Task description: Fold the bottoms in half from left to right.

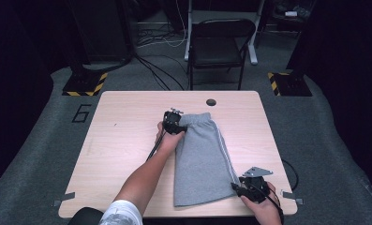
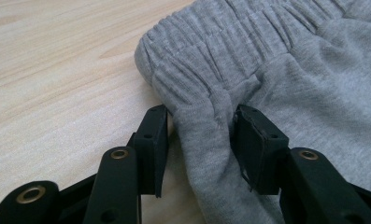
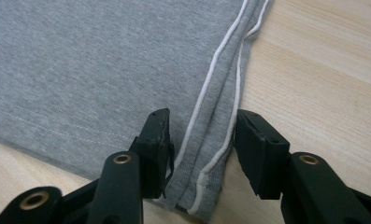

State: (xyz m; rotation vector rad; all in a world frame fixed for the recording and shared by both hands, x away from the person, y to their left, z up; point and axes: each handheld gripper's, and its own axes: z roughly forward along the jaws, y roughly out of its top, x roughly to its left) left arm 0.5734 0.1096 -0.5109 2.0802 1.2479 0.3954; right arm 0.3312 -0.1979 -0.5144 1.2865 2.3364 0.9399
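You had the grey shorts (image 1: 200, 159) lying flat on the wooden table (image 1: 122, 140), folded lengthwise, with the gathered waistband at the far end near the round cable hole (image 1: 211, 102) and the hem at the near edge. Your left gripper (image 1: 174, 121) sat at the waistband's left corner, its cable running back along your forearm. In the left gripper view, that gripper (image 2: 201, 130) had its jaws standing apart with a fold of the elastic waistband (image 2: 206, 116) bunched up between them; the right jaw pressed against the cloth, while the left jaw stood just beside it, and you could not tell from the picture whether it touched. Your right gripper (image 1: 242, 186) was at the near right corner of the shorts, by the hem, with its grey three-cornered plate (image 1: 257, 172) on top. In the right gripper view, that gripper (image 3: 203, 135) straddled the side seam: the two white stripes (image 3: 220, 93) ran up between the jaws, the left jaw resting on the grey cloth and the right jaw over bare wood just beside the edge of the fabric. Those jaws were apart too, not pinching the cloth. Beyond the table stood a dark folding chair (image 1: 219, 44) on the grey carpet.
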